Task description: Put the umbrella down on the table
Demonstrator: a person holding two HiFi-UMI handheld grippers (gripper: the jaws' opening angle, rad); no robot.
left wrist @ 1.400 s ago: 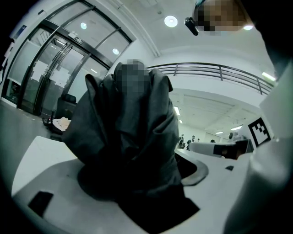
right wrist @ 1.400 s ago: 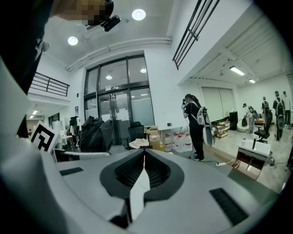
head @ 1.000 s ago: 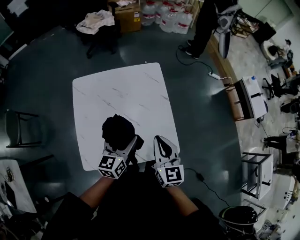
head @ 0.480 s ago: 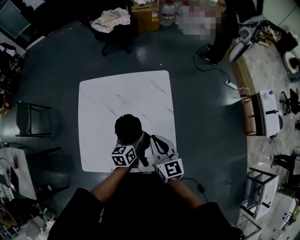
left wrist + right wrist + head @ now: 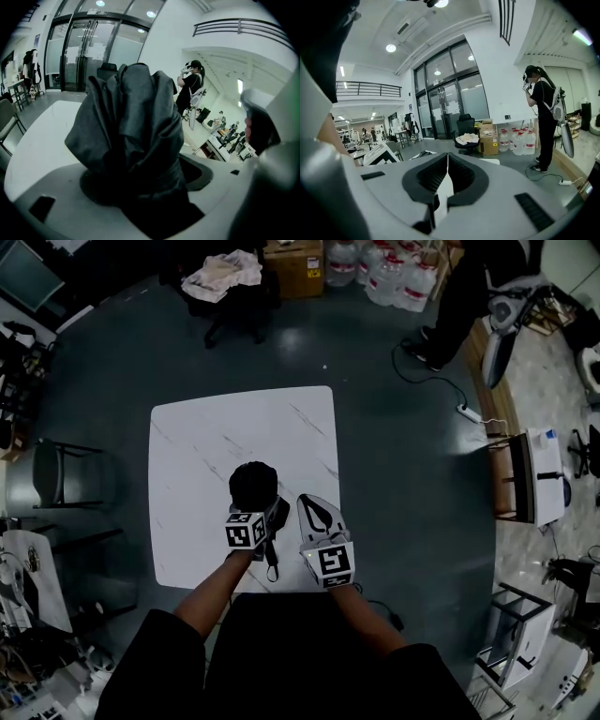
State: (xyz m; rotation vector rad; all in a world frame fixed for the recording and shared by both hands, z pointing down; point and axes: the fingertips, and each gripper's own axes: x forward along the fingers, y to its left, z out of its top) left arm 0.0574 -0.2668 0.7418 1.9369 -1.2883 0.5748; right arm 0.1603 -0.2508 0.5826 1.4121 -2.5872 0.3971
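A folded black umbrella [image 5: 253, 486] is bunched up over the near half of the white marble table [image 5: 206, 446]. My left gripper [image 5: 273, 517] is shut on the umbrella's lower end, and a thin strap [image 5: 270, 568] dangles below it. In the left gripper view the dark fabric [image 5: 136, 126] fills the space between the jaws of the left gripper [image 5: 145, 176]. Just to the right, my right gripper [image 5: 313, 509] hangs over the table's near right corner. Its jaws are shut with nothing held, as the right gripper view confirms for the right gripper [image 5: 447, 171].
A dark chair [image 5: 56, 479] stands left of the table. Behind the table are a chair with a pale cloth [image 5: 223, 276], a cardboard box [image 5: 292, 261] and water bottles [image 5: 403, 277]. A person [image 5: 473, 287] stands at the back right near a power strip [image 5: 466, 412].
Both grippers have moved forward over the table's near edge. The left one keeps its hold on the umbrella, and the right one now sits apart from it.
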